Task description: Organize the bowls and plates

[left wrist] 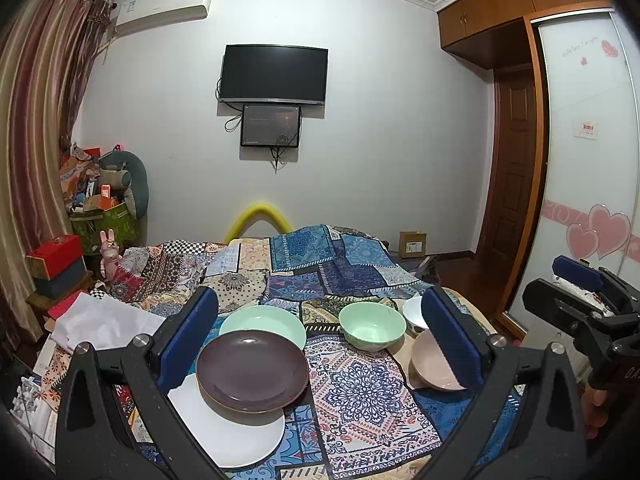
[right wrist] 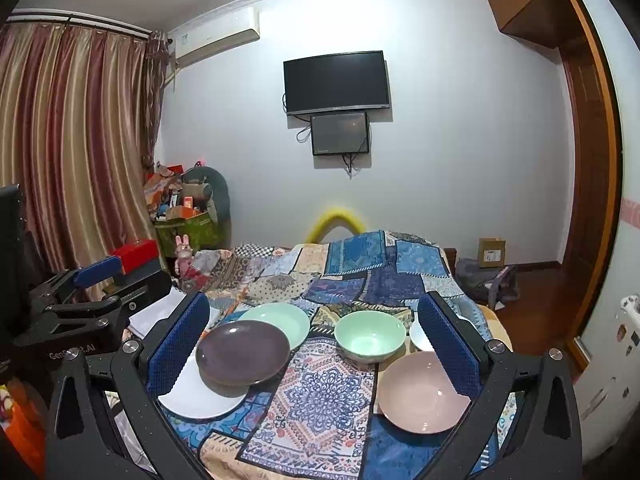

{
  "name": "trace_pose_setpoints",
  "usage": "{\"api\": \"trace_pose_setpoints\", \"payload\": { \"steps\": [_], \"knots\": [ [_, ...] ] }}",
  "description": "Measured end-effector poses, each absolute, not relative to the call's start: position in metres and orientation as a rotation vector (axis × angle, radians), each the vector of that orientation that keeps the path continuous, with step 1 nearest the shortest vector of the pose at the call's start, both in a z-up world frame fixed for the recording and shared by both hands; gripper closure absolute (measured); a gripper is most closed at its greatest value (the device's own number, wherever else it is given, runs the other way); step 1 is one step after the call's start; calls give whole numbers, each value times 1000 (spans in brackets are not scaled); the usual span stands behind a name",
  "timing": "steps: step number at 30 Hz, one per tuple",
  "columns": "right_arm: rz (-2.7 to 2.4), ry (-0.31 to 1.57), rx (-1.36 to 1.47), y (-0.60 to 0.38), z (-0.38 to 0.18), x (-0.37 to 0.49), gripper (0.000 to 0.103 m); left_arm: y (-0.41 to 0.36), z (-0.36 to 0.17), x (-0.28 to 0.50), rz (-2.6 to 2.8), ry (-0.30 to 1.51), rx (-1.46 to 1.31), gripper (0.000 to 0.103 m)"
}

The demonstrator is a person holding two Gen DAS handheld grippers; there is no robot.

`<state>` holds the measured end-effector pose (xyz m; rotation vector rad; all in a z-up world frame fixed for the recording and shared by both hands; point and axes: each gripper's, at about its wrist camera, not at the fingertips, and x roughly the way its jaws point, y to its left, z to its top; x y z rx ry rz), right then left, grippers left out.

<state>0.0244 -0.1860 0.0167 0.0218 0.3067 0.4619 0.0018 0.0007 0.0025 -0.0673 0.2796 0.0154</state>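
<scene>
Here, both hand-held grippers hover open, empty, over patchwork bed (left wrist: 360,392): left hand-held gripper (left wrist: 320,336), right hand-held gripper (right wrist: 316,344). Brown plate (left wrist: 252,370) overlaps white plate (left wrist: 236,436) near bed's front-left edge; bowls sit right. Advice: pinch brown plate's rim, lift level.

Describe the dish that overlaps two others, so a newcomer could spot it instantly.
Start at the patchwork cloth covering the bed, and look at its left side, where three plates sit together. The dark brown plate lies on the white plate, in front of the mint green plate. It is the only dark dish there.
</scene>
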Motion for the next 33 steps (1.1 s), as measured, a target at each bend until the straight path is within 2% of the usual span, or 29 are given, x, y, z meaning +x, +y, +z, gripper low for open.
{"api": "trace_pose_setpoints", "payload": {
  "steps": [33],
  "knots": [
    [466, 303, 33, -187, 16, 23, 0, -3, 2, 2, 13, 273, -57, 0]
  ]
}}
